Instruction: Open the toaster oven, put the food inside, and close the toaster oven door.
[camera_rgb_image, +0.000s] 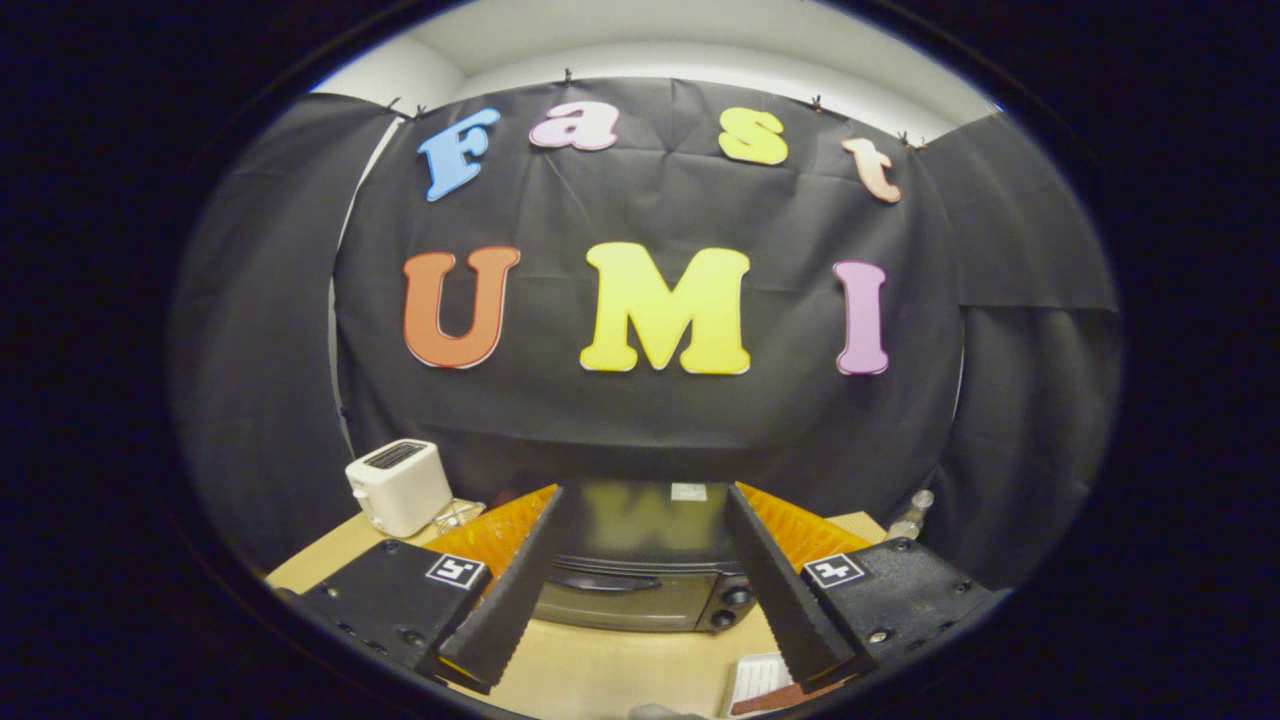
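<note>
- one black, boxy toaster oven (640, 585) with a dark glass door sits on the light wooden table (600, 670); its door is closed, and one long handle runs across the door front.
- two round black knobs (730, 606) sit stacked at the oven's right end, one above the other.
- the hand-held gripper (640, 505) is held above the table in front of the oven, its two black ribbed fingers (510, 590) spread wide apart with nothing pinched; the oven shows in the gap between them, just ahead of and below the tips.
- two square black-and-white markers (457, 571) sit on the gripper's body, one at the base of each finger.
- two orange textured patches (495, 530) show beside the oven, one outside each finger; what they belong to cannot be told.
- one white two-slot pop-up toaster (399, 486) stands on the table well to the left of the oven, toward the back.
- one clear plastic bottle (912, 514) stands behind and to the right of the oven, near the table's edge.
- one white ridged object (757, 680) on a reddish-brown base lies on the table in front of the oven, toward the right; it is too cropped to identify.
</note>
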